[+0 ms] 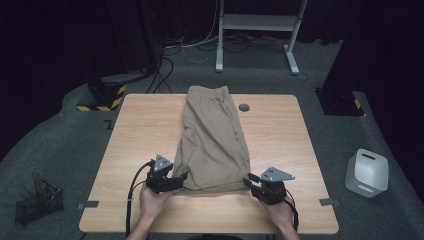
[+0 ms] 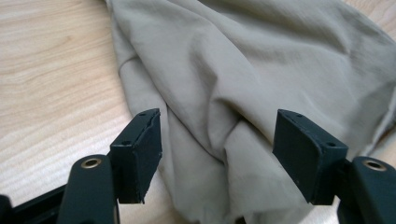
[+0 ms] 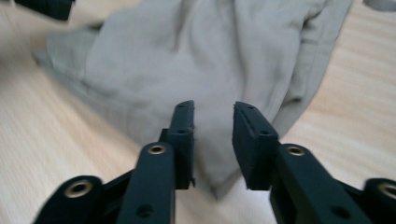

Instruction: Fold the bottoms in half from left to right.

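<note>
Both the left gripper point(image 1: 181, 176) and right gripper point(image 1: 248, 178) stand open at the khaki shorts point(image 1: 215, 135), whose hem blurs in the right gripper view

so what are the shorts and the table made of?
Shorts: thin woven fabric, likely cotton or a blend, matte khaki; it creases softly and has a gathered waistband. Table: light wood grain, smooth with a faint sheen, probably laminate or veneer.
</note>
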A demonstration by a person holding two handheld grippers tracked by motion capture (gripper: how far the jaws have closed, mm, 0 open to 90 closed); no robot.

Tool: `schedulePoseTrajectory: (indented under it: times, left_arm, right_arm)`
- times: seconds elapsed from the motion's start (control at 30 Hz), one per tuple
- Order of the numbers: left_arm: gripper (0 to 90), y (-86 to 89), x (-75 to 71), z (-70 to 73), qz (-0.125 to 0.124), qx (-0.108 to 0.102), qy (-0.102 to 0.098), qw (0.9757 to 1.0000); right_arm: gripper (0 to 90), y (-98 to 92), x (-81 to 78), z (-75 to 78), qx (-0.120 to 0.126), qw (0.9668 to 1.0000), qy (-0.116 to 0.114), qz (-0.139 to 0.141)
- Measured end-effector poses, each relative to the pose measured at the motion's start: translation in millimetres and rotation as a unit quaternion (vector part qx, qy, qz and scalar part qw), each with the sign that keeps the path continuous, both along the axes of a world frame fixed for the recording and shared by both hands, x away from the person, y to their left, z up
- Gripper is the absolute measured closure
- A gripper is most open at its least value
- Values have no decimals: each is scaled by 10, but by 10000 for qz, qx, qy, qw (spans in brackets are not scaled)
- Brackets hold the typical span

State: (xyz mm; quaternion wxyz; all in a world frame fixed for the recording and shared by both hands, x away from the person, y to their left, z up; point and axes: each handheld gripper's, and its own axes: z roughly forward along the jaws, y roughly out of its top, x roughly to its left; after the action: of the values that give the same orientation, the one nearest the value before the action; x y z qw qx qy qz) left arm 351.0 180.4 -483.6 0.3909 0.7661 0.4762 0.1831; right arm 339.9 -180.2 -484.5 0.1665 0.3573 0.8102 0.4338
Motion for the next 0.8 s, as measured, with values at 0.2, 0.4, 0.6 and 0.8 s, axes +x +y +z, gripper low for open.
schedulePoseTrajectory:
  times: [0.2, 0.4, 0.6, 0.8]
  left_arm:
    - [381, -124, 53, -114, -134, 307, 187, 9993]
    - [720, -173, -52, -196, -404, 549, 321, 9972]
    - [880, -233, -343, -148, -745, 1121, 124, 9908]
    - [664, -104, -367, -104, -583, 657, 177, 9960]
  right_arm:
    - [645, 75, 179, 67, 145, 9994, 58, -306]
    - [633, 208, 333, -136, -373, 9976, 299, -503]
    - [633, 236, 358, -316, -796, 9939, 439, -620]
    - [628, 191, 362, -292, -788, 9937, 386, -698]
